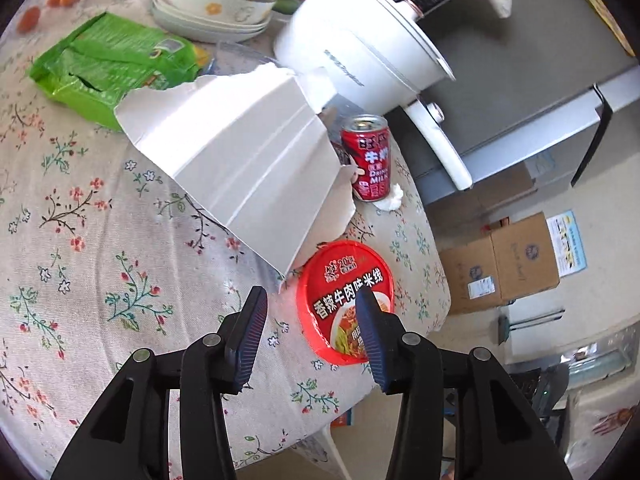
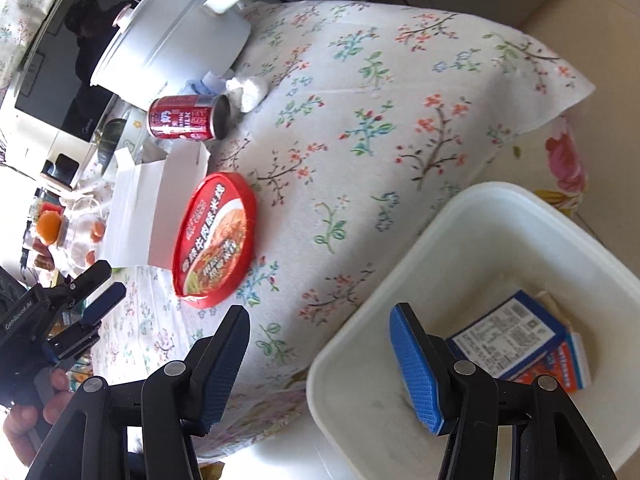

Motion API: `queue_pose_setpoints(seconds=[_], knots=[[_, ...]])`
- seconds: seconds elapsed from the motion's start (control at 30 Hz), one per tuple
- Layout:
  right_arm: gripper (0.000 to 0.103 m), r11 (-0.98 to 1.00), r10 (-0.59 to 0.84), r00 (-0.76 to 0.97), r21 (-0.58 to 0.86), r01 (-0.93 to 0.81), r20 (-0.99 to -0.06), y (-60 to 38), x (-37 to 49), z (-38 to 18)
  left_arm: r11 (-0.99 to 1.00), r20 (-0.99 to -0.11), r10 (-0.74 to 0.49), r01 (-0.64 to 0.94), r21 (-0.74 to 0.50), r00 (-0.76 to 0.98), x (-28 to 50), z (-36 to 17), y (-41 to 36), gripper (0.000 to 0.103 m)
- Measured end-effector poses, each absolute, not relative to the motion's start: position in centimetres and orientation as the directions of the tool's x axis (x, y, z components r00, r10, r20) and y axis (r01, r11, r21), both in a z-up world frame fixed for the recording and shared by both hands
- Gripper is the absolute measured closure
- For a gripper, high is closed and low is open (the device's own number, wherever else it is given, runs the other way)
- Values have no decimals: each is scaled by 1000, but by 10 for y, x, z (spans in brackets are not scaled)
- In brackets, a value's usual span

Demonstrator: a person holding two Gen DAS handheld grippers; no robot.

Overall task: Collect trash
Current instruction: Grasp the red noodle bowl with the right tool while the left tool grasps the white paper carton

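Left gripper [image 1: 311, 298] low over bench [image 1: 100, 240], fingers apart, empty, aimed at red noodle-cup lid [image 1: 346, 300] lying flat beside torn white carton [image 1: 240, 172]. Right gripper [image 2: 320, 320] fingers apart, empty, over rim of white bin [image 2: 500, 208]; blue carton [image 2: 516, 340] inside bin.

On the table [image 1: 100, 240], the instant-noodle lid [image 1: 345, 300] is lying near the edge, with the torn cardboard box [image 1: 240, 168] just behind it. The drink can [image 1: 367, 158] is standing beside the box, a crumpled tissue [image 1: 394, 198] touching its base. The electric pot [image 1: 360, 44] is sitting behind the can. A carton [image 2: 516, 344] is lying in the bin [image 2: 400, 344].
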State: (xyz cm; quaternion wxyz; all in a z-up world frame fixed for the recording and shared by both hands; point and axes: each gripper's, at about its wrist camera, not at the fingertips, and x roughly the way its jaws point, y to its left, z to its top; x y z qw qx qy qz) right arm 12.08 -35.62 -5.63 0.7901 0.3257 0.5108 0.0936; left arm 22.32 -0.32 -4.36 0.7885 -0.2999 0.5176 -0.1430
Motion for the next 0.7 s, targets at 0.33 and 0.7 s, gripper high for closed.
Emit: queue_pose_setpoints(seconds=[0.33,0.7], knots=[[40,769,506,484,628,122,-714,-306,157,-63,763,-740,-511,-166,-624,437,243,-58,12,54],[47,856,424,507,514,45,-750,-289,190,-69,746,-745,-490,-223,-627,453,261,-79,9,57]])
